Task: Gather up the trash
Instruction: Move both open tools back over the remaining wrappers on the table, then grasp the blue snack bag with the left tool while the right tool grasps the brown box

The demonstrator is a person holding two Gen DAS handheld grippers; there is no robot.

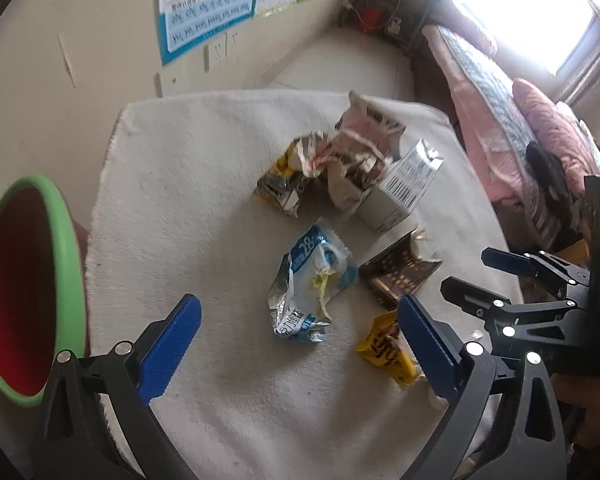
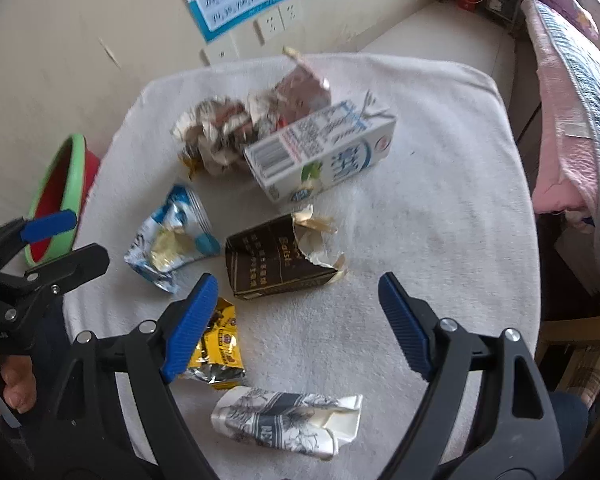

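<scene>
Both my grippers, left gripper (image 1: 300, 336) and right gripper (image 2: 296, 320), hover jaws apart over wrappers (image 2: 172, 240) on the tabletop (image 2: 440, 220).

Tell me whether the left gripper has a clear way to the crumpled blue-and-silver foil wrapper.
Probably yes. The left gripper hangs with jaws open, the crumpled blue-and-silver foil wrapper lies right ahead between them on the white cloth, and nothing covers it.

The milk carton (image 2: 324, 152) lies on the cloth (image 2: 440, 240), behind the torn box (image 2: 276, 260). The bin (image 2: 60, 196) stands left of the cloth.
</scene>
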